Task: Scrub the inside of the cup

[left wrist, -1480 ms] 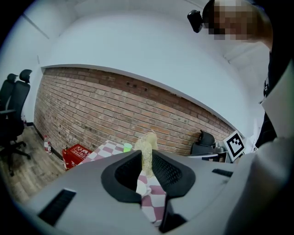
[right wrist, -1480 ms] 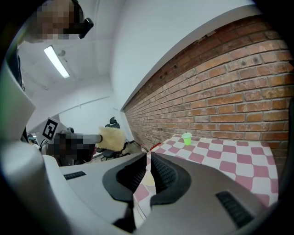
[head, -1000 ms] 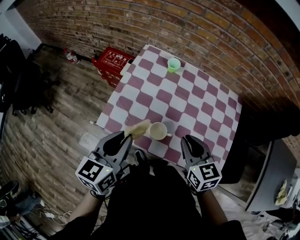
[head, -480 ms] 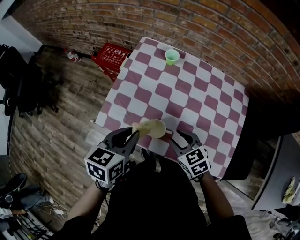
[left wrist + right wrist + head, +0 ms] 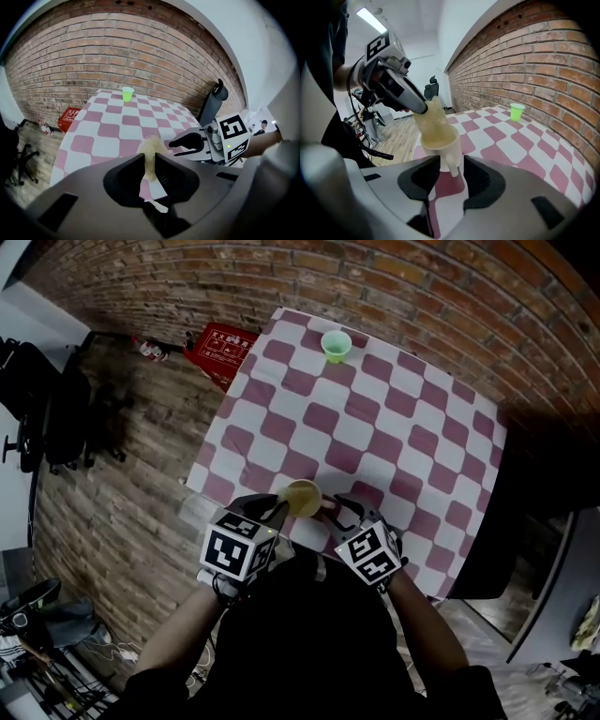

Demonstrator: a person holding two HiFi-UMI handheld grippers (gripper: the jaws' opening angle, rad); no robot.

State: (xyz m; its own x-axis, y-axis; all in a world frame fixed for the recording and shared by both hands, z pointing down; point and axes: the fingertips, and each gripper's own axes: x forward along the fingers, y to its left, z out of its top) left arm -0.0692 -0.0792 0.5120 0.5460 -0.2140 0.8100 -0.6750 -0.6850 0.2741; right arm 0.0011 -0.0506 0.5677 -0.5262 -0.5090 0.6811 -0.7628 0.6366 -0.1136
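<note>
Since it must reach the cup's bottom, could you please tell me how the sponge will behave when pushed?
The sponge bulges where the left claw pinches it, so it is probably soft and floppy. It fills the mouth of the cup, so it will likely squash rather than slide.

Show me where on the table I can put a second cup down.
The middle of the checkered table is bare, between the green cup at the far edge and the mug near the front edge. It is crowded only around the mug, where the left gripper with its sponge and the right gripper meet.
</note>
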